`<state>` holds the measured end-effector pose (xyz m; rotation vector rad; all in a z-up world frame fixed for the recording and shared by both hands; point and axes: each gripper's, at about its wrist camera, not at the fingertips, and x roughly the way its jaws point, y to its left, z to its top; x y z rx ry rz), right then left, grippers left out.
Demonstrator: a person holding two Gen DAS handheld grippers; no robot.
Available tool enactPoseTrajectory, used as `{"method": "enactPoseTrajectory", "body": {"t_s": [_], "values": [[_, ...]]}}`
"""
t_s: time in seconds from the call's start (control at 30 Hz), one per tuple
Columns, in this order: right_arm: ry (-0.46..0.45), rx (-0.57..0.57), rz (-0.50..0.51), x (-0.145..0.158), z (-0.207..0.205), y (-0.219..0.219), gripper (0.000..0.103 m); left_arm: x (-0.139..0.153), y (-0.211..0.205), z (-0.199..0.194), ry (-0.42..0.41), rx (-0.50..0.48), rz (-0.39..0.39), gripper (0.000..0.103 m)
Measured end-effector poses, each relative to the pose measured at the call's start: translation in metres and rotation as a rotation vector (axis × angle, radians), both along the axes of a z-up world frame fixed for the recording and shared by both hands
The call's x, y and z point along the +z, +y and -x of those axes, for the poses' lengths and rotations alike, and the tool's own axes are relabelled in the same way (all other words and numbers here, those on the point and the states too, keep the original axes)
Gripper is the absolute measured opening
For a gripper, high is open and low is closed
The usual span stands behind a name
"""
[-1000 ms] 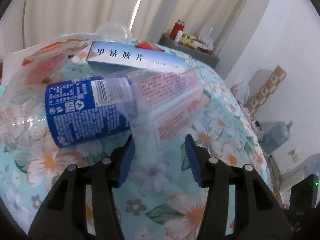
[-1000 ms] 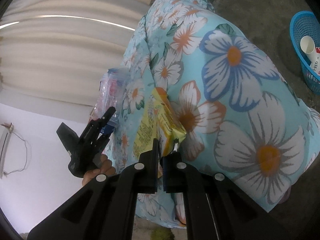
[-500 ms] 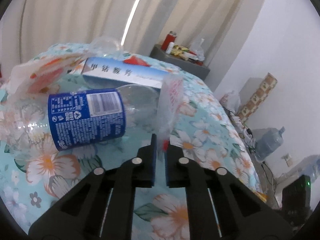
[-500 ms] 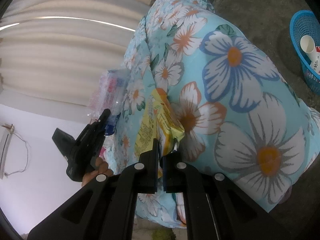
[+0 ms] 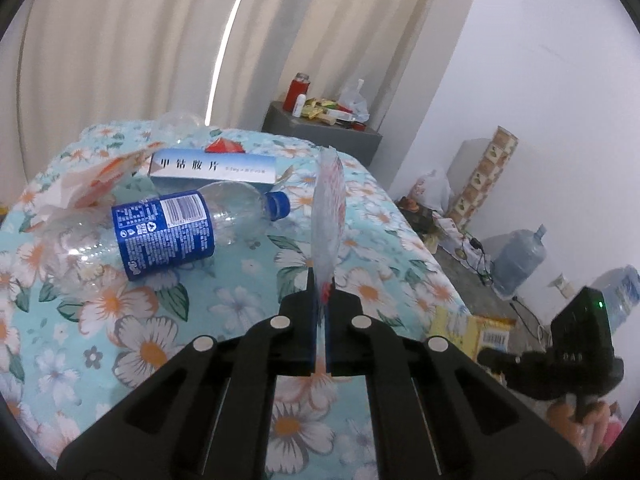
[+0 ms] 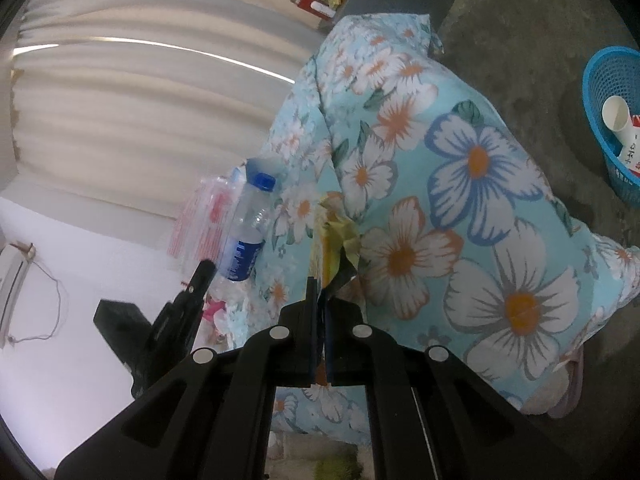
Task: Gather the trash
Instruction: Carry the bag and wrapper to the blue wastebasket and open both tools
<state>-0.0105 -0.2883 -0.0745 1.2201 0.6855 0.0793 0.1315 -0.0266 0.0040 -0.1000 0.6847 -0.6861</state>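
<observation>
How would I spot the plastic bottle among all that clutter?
Look at the flowered cloth. Just in front of a long white-and-blue box lies the plastic bottle on its side. It alone is clear, with a dark blue label and blue cap.

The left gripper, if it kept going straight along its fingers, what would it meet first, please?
Probably the flowered cloth just ahead of the left gripper, which is shut on a clear wrapper. The plastic bottle lies off to the side, though depth is uncertain.
</observation>
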Motion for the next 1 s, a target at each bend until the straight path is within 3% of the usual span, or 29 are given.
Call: {"method": "enactPoseTrajectory", "body": {"t_s": [0.43,1.0], "values": [[-0.063,-0.035,0.025,0.021,0.014,-0.012,0.003,0.033,-0.010,0.039,-0.112,-0.071,-0.001,0.001],[-0.113,-0.100,0.019,0.026,0.040,-0.038,0.003,0.051,-0.050,0.059,-0.164,-0.151,-0.008,0.001]]}}
